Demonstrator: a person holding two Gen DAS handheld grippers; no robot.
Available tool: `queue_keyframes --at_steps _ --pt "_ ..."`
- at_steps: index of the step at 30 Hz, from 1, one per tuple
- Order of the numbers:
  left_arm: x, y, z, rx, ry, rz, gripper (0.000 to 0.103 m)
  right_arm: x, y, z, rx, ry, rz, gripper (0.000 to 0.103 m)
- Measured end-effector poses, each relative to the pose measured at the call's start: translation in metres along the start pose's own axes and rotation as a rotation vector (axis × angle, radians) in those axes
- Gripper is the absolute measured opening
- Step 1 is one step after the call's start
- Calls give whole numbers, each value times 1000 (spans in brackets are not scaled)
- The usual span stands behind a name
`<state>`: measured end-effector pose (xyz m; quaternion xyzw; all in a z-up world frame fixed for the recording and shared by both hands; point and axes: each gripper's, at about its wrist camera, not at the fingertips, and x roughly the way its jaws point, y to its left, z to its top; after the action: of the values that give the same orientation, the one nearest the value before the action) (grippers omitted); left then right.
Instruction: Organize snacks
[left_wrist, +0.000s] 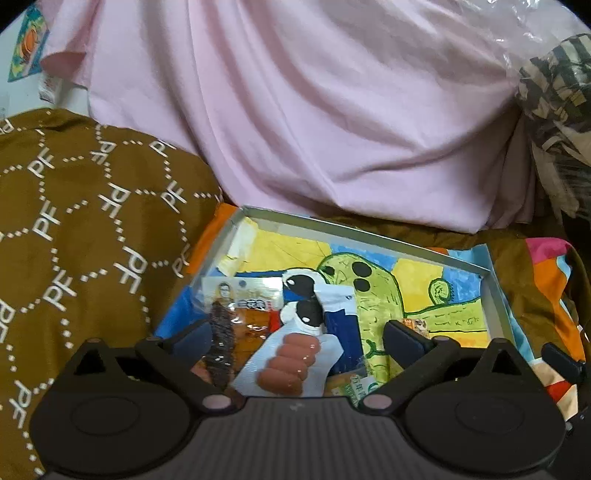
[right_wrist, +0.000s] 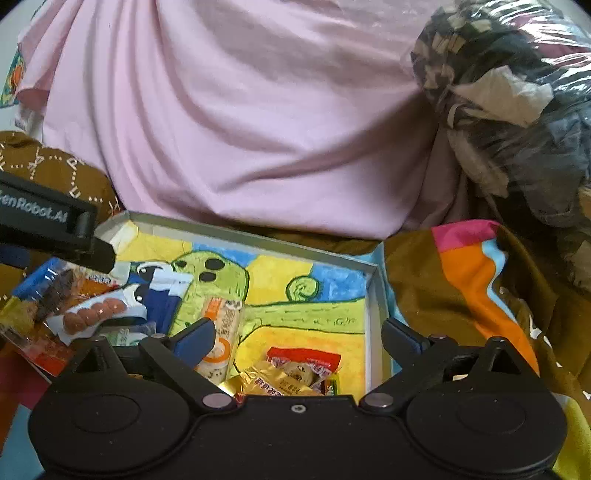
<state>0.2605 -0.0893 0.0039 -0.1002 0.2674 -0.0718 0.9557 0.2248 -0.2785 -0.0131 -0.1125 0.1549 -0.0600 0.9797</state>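
At the centre of both wrist views lies the shallow box (right_wrist: 373, 295), a flat rectangular tray with thin grey cardboard walls and a painted paper floor showing a green cactus on yellow and blue; it rests on soft bedding. In your left wrist view, your left gripper (left_wrist: 299, 338) hovers above the box's near left part with its blue-padded fingers spread wide and nothing between them; directly under the gap lies the sausage packet (left_wrist: 284, 363), a glossy white pouch printed with a row of pink sausages; at 9 o'clock from it sits a clear crinkled packet (left_wrist: 236, 314) with a dark, rough strip inside, and its lower end runs beside the left finger; whether they touch I cannot tell. In your right wrist view, your right gripper (right_wrist: 299, 338) is also opened wide and holds nothing; the rice cracker pack (right_wrist: 223, 332), a long white and orange wrapper, lies just beside its left finger; below the gap, at 6 o'clock, a shiny gold foil packet (right_wrist: 266, 382) and a red packet (right_wrist: 306, 360) lie touching near the box's right wall. At 12 o'clock a smooth pink sheet (right_wrist: 240, 110) falls in folds; at 9 o'clock a brown cushion (left_wrist: 81, 221) has dotted white hexagons; at 2 o'clock a crumpled transparent plastic bag (right_wrist: 517, 110) bulges.
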Motion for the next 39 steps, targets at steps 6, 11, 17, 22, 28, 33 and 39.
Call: queue_keyframes --at_steps 6,11,17,22,28,33,39 --pt "-18 7 -4 -3 -16 12 103 -13 -4 0 11 -23 -7 99" --pt "-37 16 -12 -18 -41 16 103 -32 -8 0 22 -46 -9 102" --pt "-64 28 -24 -25 -64 21 103 -67 -6 0 2 -72 12 102" --pt "-88 39 -32 -32 -78 33 103 -99 -6 1 24 -82 32 102" --pt "-115 49 -41 -25 -88 41 103 -133 -11 -3 102 -59 55 102" --pt "-137 56 -51 -15 -90 43 103 -155 -13 -7 175 -40 68 102" --pt "-159 59 -63 -1 -93 48 103 -181 -10 -14 183 -43 69 102"
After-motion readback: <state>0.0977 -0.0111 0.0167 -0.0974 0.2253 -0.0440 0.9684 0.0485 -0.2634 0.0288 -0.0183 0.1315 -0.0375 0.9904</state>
